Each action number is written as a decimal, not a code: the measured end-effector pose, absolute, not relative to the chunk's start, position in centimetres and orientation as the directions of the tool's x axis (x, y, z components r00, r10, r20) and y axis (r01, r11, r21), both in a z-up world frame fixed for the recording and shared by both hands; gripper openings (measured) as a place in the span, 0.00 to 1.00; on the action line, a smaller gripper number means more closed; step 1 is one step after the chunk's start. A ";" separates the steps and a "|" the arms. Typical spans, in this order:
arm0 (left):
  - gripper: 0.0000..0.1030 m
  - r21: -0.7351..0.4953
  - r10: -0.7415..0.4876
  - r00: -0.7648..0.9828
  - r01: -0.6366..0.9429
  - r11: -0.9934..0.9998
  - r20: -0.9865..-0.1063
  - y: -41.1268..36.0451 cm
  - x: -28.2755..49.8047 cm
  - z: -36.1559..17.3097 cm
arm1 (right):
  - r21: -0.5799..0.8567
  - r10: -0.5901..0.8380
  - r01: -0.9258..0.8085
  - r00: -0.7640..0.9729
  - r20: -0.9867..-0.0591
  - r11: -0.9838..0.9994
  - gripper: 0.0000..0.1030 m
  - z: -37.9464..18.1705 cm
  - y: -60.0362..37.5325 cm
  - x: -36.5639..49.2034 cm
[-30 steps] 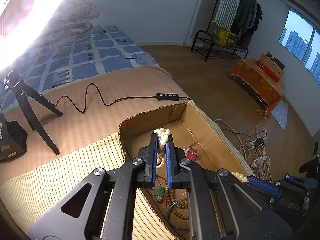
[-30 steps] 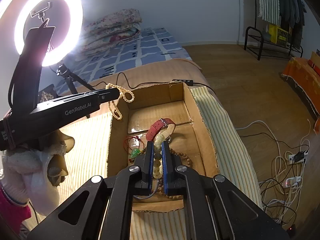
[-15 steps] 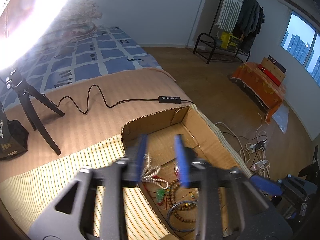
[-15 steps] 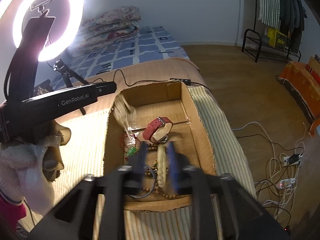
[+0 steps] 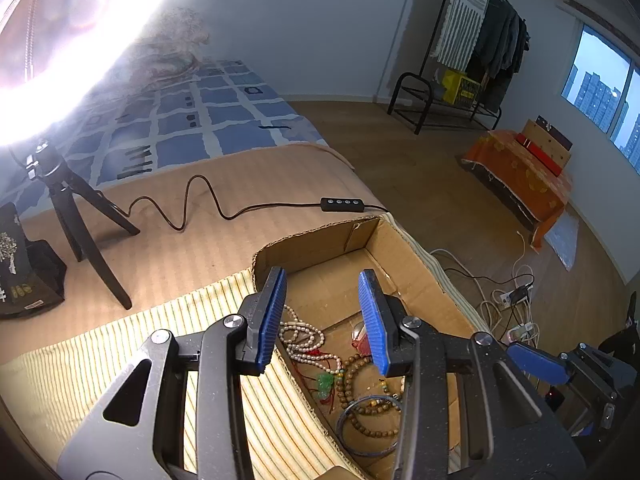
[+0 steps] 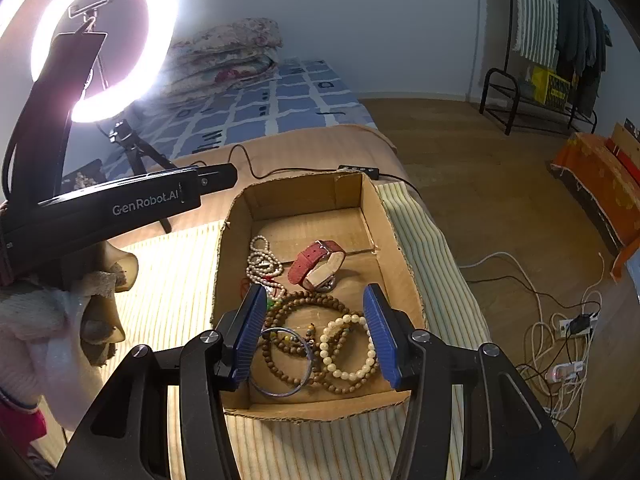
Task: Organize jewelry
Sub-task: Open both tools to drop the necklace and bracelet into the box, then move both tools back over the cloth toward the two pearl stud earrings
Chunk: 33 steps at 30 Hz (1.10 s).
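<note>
A cardboard box (image 6: 394, 236) on a striped mat holds the jewelry. In it lie a pearl necklace (image 6: 260, 262), a red-strap watch (image 6: 318, 266), brown wooden bead strings (image 6: 320, 306), a cream bead bracelet (image 6: 348, 346), a blue bangle (image 6: 280, 362) and a green pendant (image 5: 325, 382). My left gripper (image 5: 322, 316) is open and empty above the box's left side, over the pearl necklace (image 5: 302, 340). My right gripper (image 6: 316, 332) is open and empty above the box's near end, over the cream bracelet.
A lit ring light (image 6: 104, 40) on a tripod (image 5: 80, 220) stands at the back left, its cable and switch (image 5: 342, 204) behind the box. A black display stand (image 5: 24, 276) is far left. Power cables (image 6: 560, 320) lie on the floor at right.
Both grippers opened. The left one dropped the pearl necklace into the box; the right one dropped the cream bead bracelet into the box. Both grippers sit a little higher.
</note>
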<state>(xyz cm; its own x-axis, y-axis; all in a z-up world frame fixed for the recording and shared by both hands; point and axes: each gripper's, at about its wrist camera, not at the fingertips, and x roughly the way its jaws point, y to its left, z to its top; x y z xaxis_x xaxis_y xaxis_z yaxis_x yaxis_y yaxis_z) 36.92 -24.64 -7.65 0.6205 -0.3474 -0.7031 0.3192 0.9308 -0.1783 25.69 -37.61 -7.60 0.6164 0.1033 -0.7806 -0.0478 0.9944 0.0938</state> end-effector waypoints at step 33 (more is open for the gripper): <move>0.36 -0.157 -0.290 0.719 0.249 0.956 -0.631 -11.9 24.0 -0.8 | 0.023 0.114 -0.136 0.713 -0.691 0.990 0.60 -1.6 -32.6 19.6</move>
<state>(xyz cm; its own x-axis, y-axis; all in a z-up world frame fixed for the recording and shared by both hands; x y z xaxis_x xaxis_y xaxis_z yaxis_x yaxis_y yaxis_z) 24.04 -11.90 -0.80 0.7192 -0.2904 -0.6312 0.2485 0.9559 -0.1566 19.60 -32.60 -1.57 0.7133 0.1144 -0.6914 -0.1363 0.9904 0.0232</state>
